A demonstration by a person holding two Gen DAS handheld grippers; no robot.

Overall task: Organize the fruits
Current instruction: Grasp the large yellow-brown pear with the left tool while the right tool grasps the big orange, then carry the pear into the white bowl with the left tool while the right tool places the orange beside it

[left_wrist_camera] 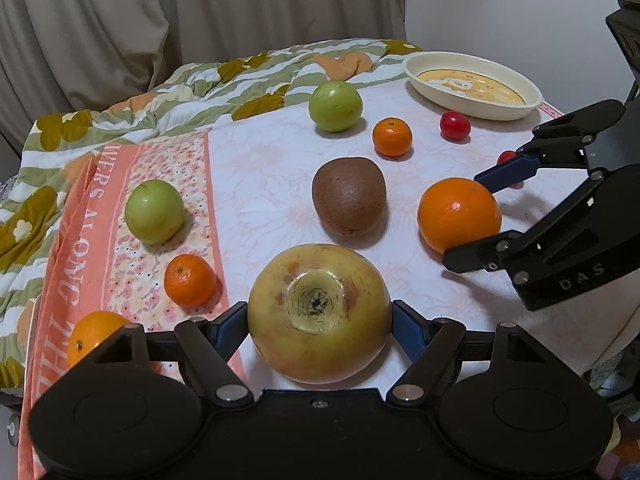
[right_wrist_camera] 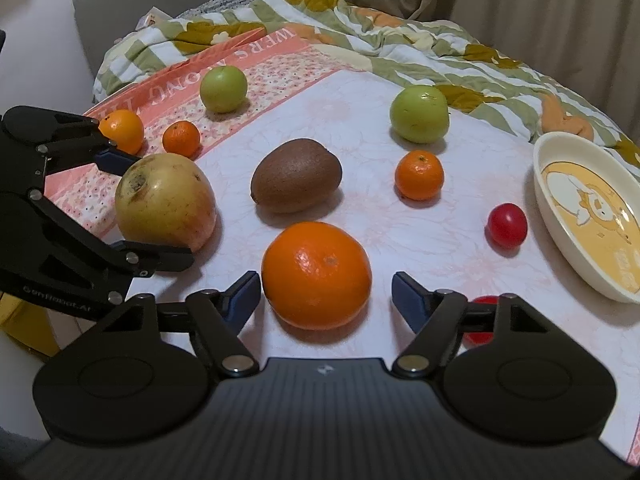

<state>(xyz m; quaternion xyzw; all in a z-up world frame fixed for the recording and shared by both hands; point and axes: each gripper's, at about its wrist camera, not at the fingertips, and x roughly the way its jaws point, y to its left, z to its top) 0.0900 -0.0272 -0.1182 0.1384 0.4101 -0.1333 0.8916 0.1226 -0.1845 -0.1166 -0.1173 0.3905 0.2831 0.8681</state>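
Left gripper (left_wrist_camera: 320, 322) jaws wide around the yellow apple (left_wrist_camera: 319, 314), pads beside or barely touching its sides, apple resting on the floral cloth (left_wrist_camera: 260, 184). Right gripper (right_wrist_camera: 326, 294) jaws open astride the big orange (right_wrist_camera: 316, 274), left pad close, right pad apart. Kiwi (right_wrist_camera: 296, 175) behind; cream bowl (right_wrist_camera: 560, 216) far right

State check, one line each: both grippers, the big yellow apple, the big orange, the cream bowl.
Left gripper: open, fingers flanking the apple, contact unclear.
Right gripper: open, fingers either side of the orange, small gaps visible.
Large yellow-green apple: resting on the cloth, on its side.
Large orange: resting on the cloth, not gripped.
Cream cartoon-print bowl: upright, empty.
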